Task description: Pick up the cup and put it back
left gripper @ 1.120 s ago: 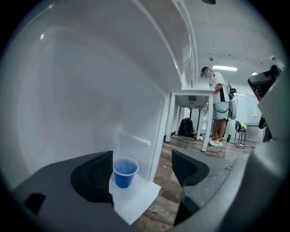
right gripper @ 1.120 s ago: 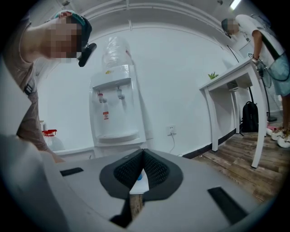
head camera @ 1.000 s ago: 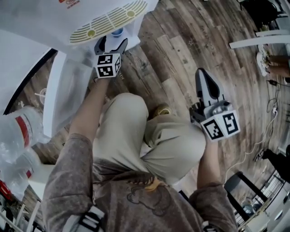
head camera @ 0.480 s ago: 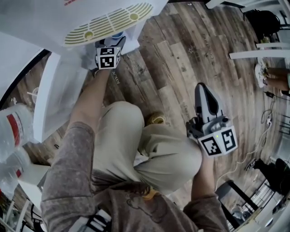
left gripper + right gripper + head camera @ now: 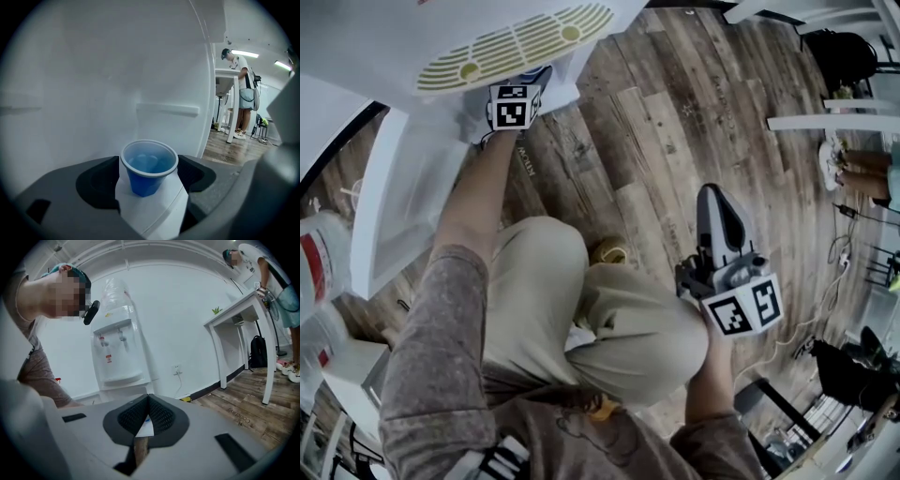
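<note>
While my left gripper (image 5: 523, 86) reached in at the foot of the water dispenser (image 5: 117, 352), its dark pads (image 5: 96, 180) sat closed against the rim of the blue cup (image 5: 148, 169), one on each side. The cup stood upright between them, open mouth up, over the pointed corner of a white ledge (image 5: 152, 213); I could not tell whether its base touched that ledge. Just past the cup rose the dispenser's white wall (image 5: 93, 84), with a narrow raised bar (image 5: 167, 109) across it. Above my wrist, the yellow-slotted drip grille (image 5: 516, 47) overhung the gripper's tip.

My right gripper (image 5: 148, 416) had its ribbed pads pressed together with nothing between them. It hung over the wooden floor (image 5: 656, 122), well apart from the cup, beside my bent knee (image 5: 619, 319). Off to the right stood a white desk (image 5: 239, 315) with a black backpack (image 5: 258, 352) under it and another person (image 5: 241, 89) standing at it.

Compared with a second earlier, my left gripper had pushed further in beneath the grille, so less of the cup showed from above, and my right gripper had drifted a little lower and leftward.
</note>
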